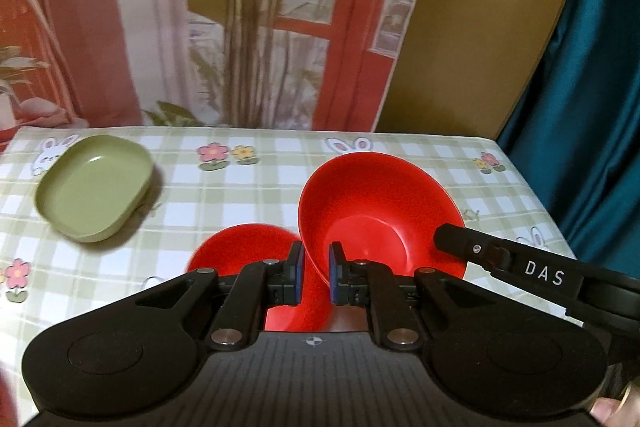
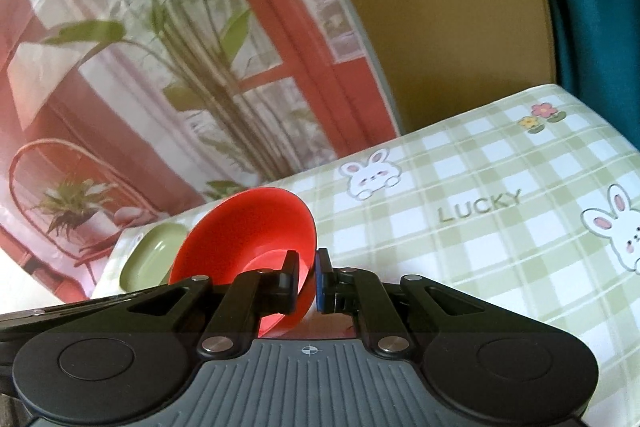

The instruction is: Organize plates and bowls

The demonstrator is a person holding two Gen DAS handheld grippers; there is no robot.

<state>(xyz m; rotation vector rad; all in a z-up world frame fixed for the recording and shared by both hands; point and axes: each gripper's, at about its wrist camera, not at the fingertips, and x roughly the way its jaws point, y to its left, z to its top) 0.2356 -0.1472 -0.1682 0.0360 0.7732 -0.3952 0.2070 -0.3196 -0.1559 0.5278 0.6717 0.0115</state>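
Checked tablecloth (image 1: 280,187) carried a green dish (image 1: 94,189) far left. Left gripper (image 1: 314,277) clamped one red bowl's (image 1: 240,251) rim; right gripper (image 2: 306,281) clamped another red bowl (image 2: 248,231), both lifted.

The tabletop (image 1: 280,183) is covered with a green-and-white checked cloth printed with rabbits, small flowers and the word "LUCKY". A green shallow dish (image 1: 94,187) with rounded corners rests directly on the cloth near the far left corner. A second red bowl (image 1: 240,247) appears low over the cloth in the near middle; whether it rests on the cloth cannot be told. The far edge of the tabletop meets a printed backdrop (image 1: 200,27).
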